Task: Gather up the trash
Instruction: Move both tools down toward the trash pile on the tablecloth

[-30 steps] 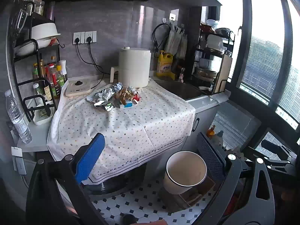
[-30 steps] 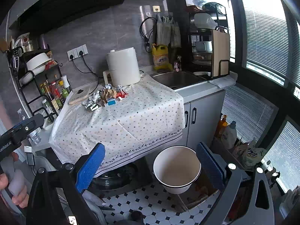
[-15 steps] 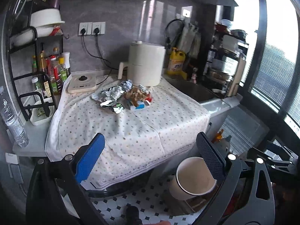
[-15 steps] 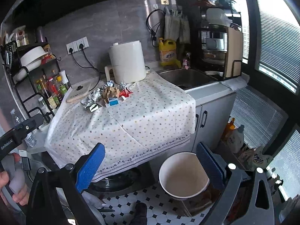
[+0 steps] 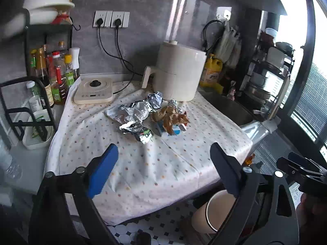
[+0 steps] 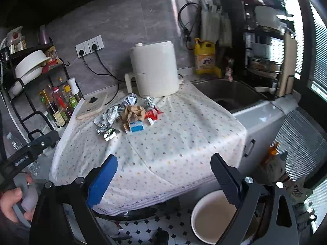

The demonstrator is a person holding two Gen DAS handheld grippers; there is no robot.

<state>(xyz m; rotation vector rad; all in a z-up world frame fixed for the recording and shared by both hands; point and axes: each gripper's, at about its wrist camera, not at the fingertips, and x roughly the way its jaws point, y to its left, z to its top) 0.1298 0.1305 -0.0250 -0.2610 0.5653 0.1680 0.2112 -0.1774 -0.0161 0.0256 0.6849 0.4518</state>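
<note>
Both claws are held spread and empty above the near edge of the worktop: the left claw [image 5: 163,171] and the right claw [image 6: 163,173], each with one blue pad and one dark pad wide apart. The worktop [image 6: 263,112] is covered by a dotted white cloth [image 5: 155,163] that hangs over its near edge. A sink [image 6: 231,94] is set into the worktop on the right. A cream appliance [image 5: 179,73] stands at the far side of the cloth, with a yellow jug [image 6: 205,57] to its right against the wall. A black rack of bottles [image 5: 51,69] is seen at the far left, and a flat cream hob [image 5: 94,90] lies just right of it. On the tiled floor at the near right, below the cloth edge, a cream bin [image 6: 214,218] stands open.

The trash is gathered in one pile near the far middle of the cloth, just in front of the appliance: crumpled foil [image 5: 132,112] on the left, crumpled brown paper [image 5: 169,116] on the right, a blue and white carton [image 6: 136,127] beneath the paper, a red wrapper [image 6: 152,114] at the right, and a small silver packet [image 5: 144,135] nearest.
</note>
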